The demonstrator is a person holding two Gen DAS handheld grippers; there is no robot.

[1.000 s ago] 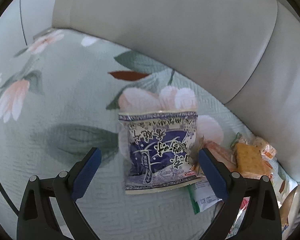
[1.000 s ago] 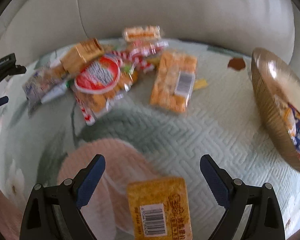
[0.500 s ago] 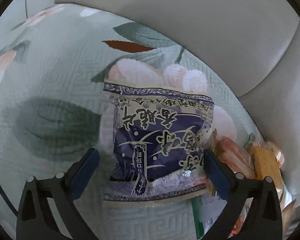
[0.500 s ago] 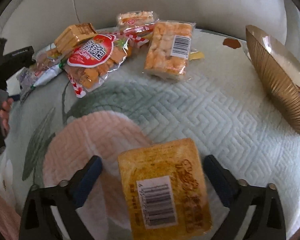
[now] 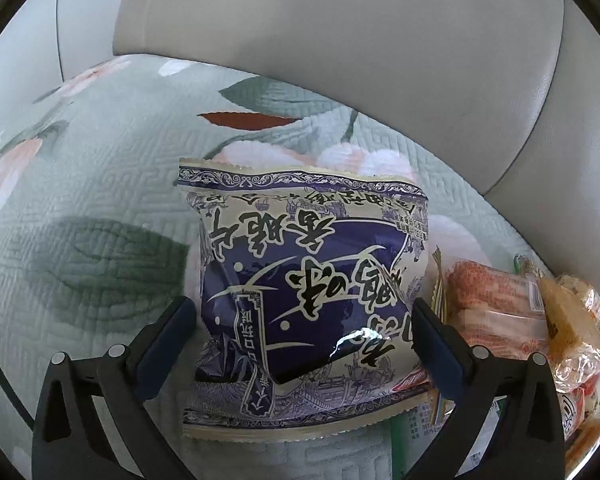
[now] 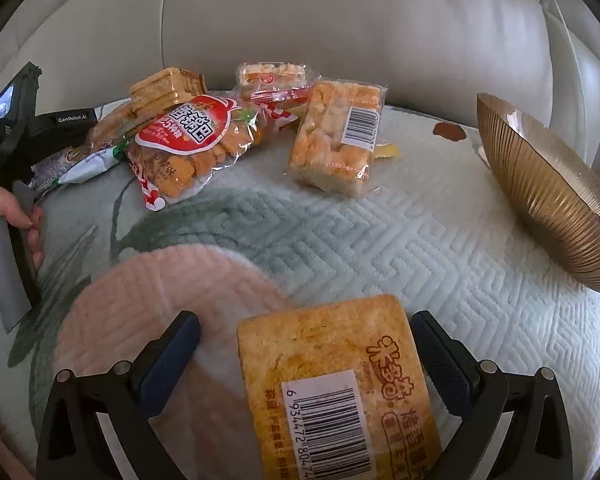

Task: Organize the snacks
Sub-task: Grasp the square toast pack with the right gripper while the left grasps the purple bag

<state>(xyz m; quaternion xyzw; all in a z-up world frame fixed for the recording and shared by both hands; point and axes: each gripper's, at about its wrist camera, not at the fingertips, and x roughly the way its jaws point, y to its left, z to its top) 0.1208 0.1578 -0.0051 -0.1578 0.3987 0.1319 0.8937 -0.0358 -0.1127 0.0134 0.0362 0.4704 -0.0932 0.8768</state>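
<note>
left tool [image 5: 300, 332] wide, straddling purple bag [image 5: 308, 280] (ungripped) | right tool [image 6: 306, 348] wide, straddling yellow packet [image 6: 336, 384]

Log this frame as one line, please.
left gripper: open, straddling purple-and-cream snack bag | right gripper: open, around orange barcode packet | gold ribbed bowl: right

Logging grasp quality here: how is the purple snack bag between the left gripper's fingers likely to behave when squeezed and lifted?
The purple snack bag looks puffed and creased, so it will probably give and crumple rather than stay stiff. Its glossy film shows a glare spot, so it may slip. It seems light for its size. The left gripper is open around it, with the fingers close to both sides.
</note>
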